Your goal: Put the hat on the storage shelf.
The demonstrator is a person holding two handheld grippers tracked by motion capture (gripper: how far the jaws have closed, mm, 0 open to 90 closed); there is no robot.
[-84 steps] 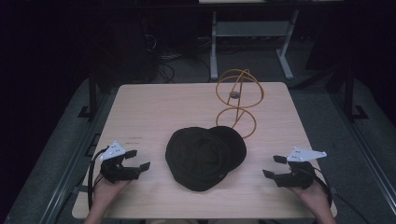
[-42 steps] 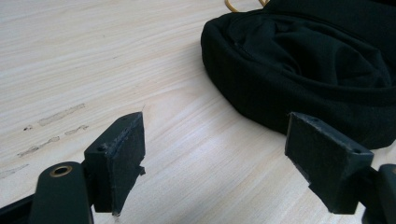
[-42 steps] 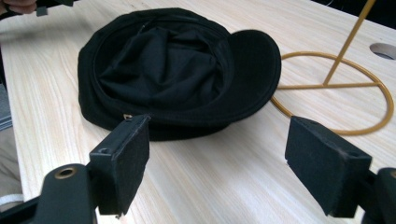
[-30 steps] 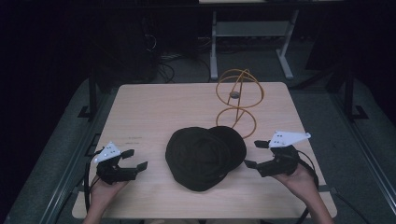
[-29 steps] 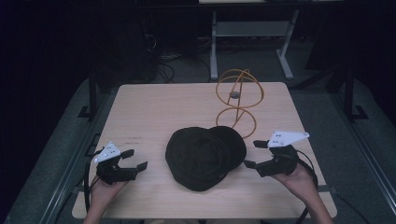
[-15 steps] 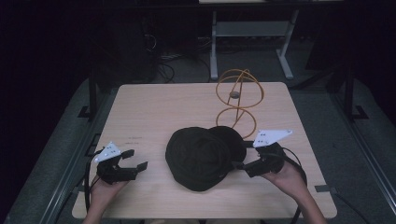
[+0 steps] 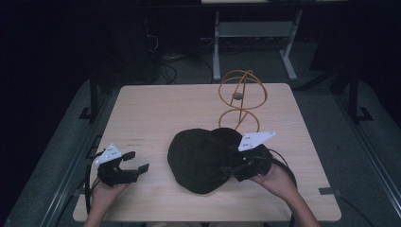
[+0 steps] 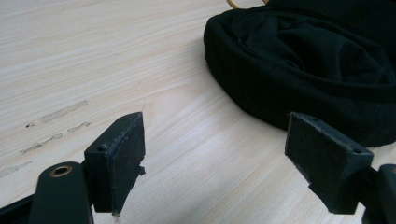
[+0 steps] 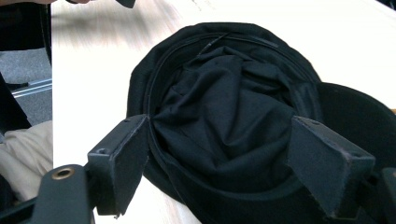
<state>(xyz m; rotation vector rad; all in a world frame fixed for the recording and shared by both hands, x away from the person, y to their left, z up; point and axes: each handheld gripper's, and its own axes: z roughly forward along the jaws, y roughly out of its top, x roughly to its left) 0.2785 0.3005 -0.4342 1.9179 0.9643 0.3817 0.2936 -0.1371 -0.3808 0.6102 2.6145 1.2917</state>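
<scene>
A black cap (image 7: pixel 201 158) lies upside down in the middle of the wooden table (image 7: pixel 156 109), its brim toward the right. My right gripper (image 7: pixel 230 165) hangs open over the cap's right edge. In the right gripper view the cap's crumpled lining (image 9: pixel 224 107) sits between the two spread jaws. My left gripper (image 7: pixel 135 163) rests open near the table's front left, a short way from the cap. In the left gripper view the cap's rim (image 8: pixel 299 70) lies ahead and to the right of the jaws.
An orange wire stand (image 7: pixel 241 97) of looped rings stands just behind the cap, toward the back right. Bare wood stretches across the table's left and back. Metal desk legs (image 7: pixel 217 42) and cables sit on the dark floor beyond the table.
My right gripper has moved left from the table's right side to the cap's right edge. The left gripper has stayed in place.
</scene>
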